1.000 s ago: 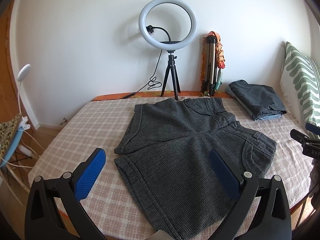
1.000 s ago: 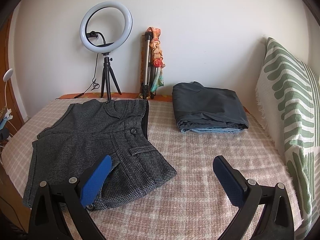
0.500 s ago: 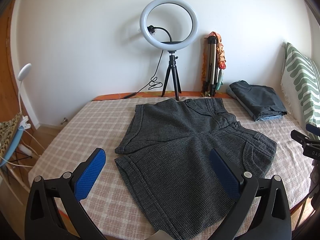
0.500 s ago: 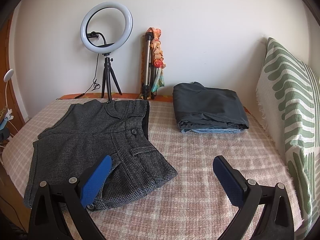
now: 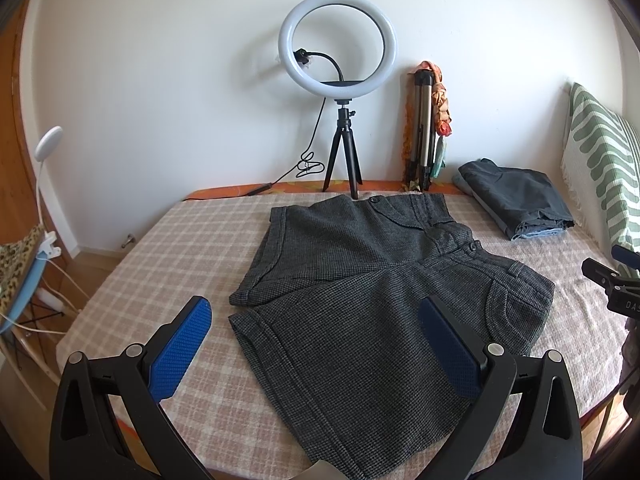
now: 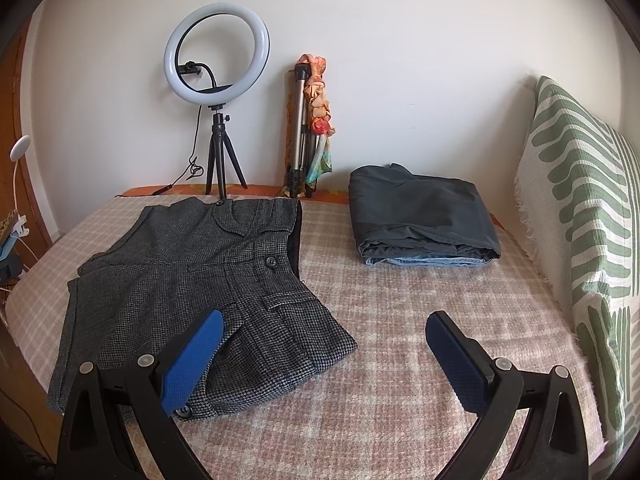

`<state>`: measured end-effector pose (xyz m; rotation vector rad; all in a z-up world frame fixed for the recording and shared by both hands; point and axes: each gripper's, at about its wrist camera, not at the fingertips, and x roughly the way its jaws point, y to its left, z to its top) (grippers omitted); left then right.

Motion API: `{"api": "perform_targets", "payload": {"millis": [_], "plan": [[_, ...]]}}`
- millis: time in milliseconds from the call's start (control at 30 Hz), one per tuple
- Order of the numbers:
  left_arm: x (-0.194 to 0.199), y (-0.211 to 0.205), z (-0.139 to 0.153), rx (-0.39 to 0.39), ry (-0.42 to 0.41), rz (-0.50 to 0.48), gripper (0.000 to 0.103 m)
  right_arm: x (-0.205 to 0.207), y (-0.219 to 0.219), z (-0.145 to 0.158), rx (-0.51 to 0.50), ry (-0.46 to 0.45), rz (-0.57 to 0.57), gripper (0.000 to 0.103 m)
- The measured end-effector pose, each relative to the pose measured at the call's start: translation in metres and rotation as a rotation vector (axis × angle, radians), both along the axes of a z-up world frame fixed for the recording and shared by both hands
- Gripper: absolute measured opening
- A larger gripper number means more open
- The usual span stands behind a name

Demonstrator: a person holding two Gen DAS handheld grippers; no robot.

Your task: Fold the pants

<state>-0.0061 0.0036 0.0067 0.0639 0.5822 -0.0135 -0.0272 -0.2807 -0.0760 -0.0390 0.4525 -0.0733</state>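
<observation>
Shorts (image 5: 360, 300) near hem cut off behind left hand-held gripper (image 5: 316, 312).

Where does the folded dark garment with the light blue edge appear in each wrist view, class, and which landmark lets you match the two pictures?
Left wrist view: the folded dark garment lies far right on the bed, beside the striped pillow.
Right wrist view: the garment sits upper centre-right, beyond the grey shorts.
Shared landmark: the ring light on its tripod against the wall.
</observation>
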Motion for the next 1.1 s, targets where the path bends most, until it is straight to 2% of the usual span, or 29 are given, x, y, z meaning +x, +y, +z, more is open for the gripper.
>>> {"api": "perform_targets", "payload": {"millis": [400,567,700,767,833,933,1000,1100], "plan": [[-0.005,0.007,-0.009,0.02,0.002,-0.011,0.103,-0.006,0.005,0.0,-0.025,0.003,0.059,0.102],[-0.007,0.014,-0.016,-0.01,0.015,-0.07,0.101,-0.009,-0.002,-0.002,-0.018,0.011,0.108,0.098],[-0.008,0.013,-0.02,0.008,0.032,-0.115,0.094,-0.008,-0.006,-0.002,-0.033,0.016,0.139,0.095],[-0.009,0.011,-0.024,0.034,0.05,-0.144,0.09,-0.008,-0.004,-0.001,-0.066,0.017,0.17,0.092],[-0.013,0.009,-0.03,0.063,0.077,-0.183,0.079,-0.006,0.0,-0.004,-0.118,0.021,0.212,0.09],[-0.021,0.006,-0.037,0.08,0.121,-0.246,0.067,-0.002,0.004,-0.011,-0.173,0.054,0.27,0.08],[-0.026,0.003,-0.042,0.08,0.153,-0.287,0.06,0.0,0.005,-0.017,-0.179,0.087,0.323,0.073],[-0.032,-0.004,-0.05,0.058,0.216,-0.353,0.047,0.001,0.013,-0.028,-0.251,0.13,0.392,0.071]]}}
